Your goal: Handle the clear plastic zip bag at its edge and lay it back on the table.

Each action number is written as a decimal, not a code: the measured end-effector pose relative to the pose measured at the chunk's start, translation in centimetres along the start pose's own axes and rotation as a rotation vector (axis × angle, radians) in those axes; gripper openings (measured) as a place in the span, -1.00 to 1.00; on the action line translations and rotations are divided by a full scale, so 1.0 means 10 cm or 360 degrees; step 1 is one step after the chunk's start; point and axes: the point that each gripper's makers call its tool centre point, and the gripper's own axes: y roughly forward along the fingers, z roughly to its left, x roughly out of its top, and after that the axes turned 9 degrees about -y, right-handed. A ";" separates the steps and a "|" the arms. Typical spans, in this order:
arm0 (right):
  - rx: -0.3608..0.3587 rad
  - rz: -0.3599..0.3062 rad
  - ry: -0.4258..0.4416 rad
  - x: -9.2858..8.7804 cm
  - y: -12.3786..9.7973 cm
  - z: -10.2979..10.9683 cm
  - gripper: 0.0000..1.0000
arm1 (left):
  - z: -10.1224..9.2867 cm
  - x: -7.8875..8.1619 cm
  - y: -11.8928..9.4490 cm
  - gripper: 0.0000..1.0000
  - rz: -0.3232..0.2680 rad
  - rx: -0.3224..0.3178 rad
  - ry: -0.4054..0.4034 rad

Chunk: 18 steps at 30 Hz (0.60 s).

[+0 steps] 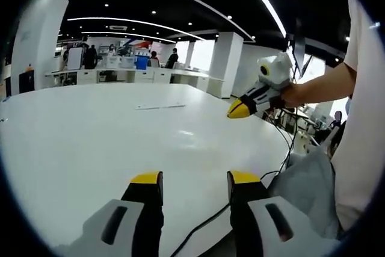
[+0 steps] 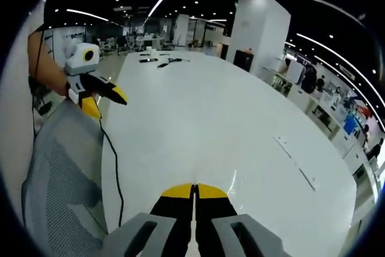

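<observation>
The clear plastic zip bag (image 1: pixel 159 107) lies flat on the white table (image 1: pixel 90 142), far ahead of my left gripper (image 1: pixel 195 179), whose yellow-tipped jaws stand open with nothing between them. In the right gripper view the bag (image 2: pixel 295 162) is a faint outline on the table (image 2: pixel 198 124), ahead and to the right of my right gripper (image 2: pixel 194 191), whose jaws are pressed together with nothing in them. The right gripper (image 1: pixel 238 110) hangs above the table's right side, held by a hand. The left gripper (image 2: pixel 105 103) hovers open at the table's left edge.
A grey mesh chair (image 2: pixel 60 173) stands at the table's near edge, with a black cable (image 2: pixel 114 167) running along it. Small dark items (image 2: pixel 159 61) lie at the table's far end. White pillars (image 1: pixel 225 64) and desks with people (image 1: pixel 120 70) stand beyond.
</observation>
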 end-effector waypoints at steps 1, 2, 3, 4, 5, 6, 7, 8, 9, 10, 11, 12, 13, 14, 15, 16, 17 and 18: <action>0.0006 -0.0002 -0.0006 0.01 -0.01 0.00 -1.00 | 0.01 -0.01 0.00 -0.20 0.0008 -0.0003 0.0005; 0.0014 -0.0002 -0.0017 0.02 -0.02 0.01 -1.00 | 0.00 0.00 0.00 -0.21 0.0013 -0.0007 0.0012; 0.0019 -0.0003 -0.0024 0.02 -0.04 0.01 -1.00 | 0.01 0.01 -0.01 -0.21 0.0017 -0.0010 0.0014; 0.0026 -0.0012 -0.0028 0.04 -0.06 0.02 -1.00 | 0.00 0.02 -0.01 -0.22 0.0023 -0.0013 0.0021; 0.0031 -0.0016 -0.0032 0.05 -0.07 0.02 -1.00 | 0.01 0.04 -0.01 -0.23 0.0027 -0.0015 0.0024; 0.0037 -0.0016 -0.0041 0.06 -0.08 0.02 -1.00 | 0.03 0.05 -0.02 -0.24 0.0027 -0.0018 0.0026; 0.0036 -0.0027 -0.0076 0.08 -0.10 0.02 -1.00 | 0.04 0.07 -0.01 -0.25 0.0029 -0.0022 0.0033; 0.0038 -0.0024 -0.0061 0.08 -0.12 0.03 -1.00 | 0.05 0.09 -0.01 -0.27 0.0032 -0.0026 0.0038; 0.0053 -0.0033 -0.0065 0.10 -0.14 0.04 -1.00 | 0.06 0.12 0.00 -0.29 0.0034 -0.0035 0.0044; 0.0052 -0.0036 -0.0074 0.12 -0.15 0.04 -1.00 | 0.06 0.14 0.00 -0.30 0.0036 -0.0040 0.0052; 0.0047 -0.0037 -0.0086 0.13 -0.17 0.03 -1.00 | 0.06 0.18 0.01 -0.31 0.0038 -0.0052 0.0072; 0.0045 -0.0042 -0.0092 0.15 -0.18 0.03 -1.00 | 0.06 0.21 0.02 -0.33 0.0040 -0.0062 0.0082; 0.0048 -0.0052 -0.0093 0.18 -0.20 0.04 -1.00 | 0.06 0.24 0.03 -0.34 0.0040 -0.0069 0.0092; 0.0053 -0.0062 -0.0105 0.20 -0.22 0.05 -1.00 | 0.05 0.27 0.04 -0.35 0.0040 -0.0074 0.0105; 0.0052 -0.0063 -0.0109 0.21 -0.23 0.05 -1.00 | 0.05 0.31 0.05 -0.36 0.0042 -0.0082 0.0120; 0.0053 -0.0066 -0.0122 0.23 -0.24 0.05 -1.00 | 0.05 0.34 0.06 -0.37 0.0042 -0.0089 0.0127; 0.0060 -0.0071 -0.0125 0.24 -0.25 0.05 -1.00 | 0.04 0.38 0.07 -0.39 0.0041 -0.0102 0.0138; 0.0064 -0.0078 -0.0127 0.26 -0.26 0.05 -1.00 | 0.04 0.40 0.08 -0.40 0.0044 -0.0111 0.0151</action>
